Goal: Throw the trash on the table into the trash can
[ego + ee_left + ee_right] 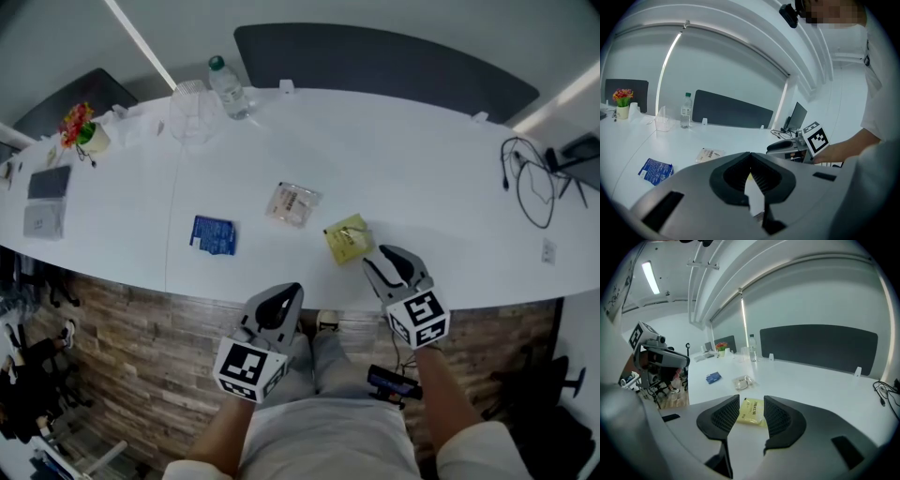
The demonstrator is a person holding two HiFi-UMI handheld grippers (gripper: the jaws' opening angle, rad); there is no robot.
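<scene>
White table [422, 187] holds a yellow packet [349, 239]. Just beside the packet, the right gripper [382, 261] stands spread and empty; farther left of it, the left gripper [281, 298] is pressed together.

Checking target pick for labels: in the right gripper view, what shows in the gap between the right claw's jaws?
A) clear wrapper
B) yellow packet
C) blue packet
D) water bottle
B: the yellow packet lies on the table in the gap of the right claw, whose jaws stand apart and do not press on it.
</scene>
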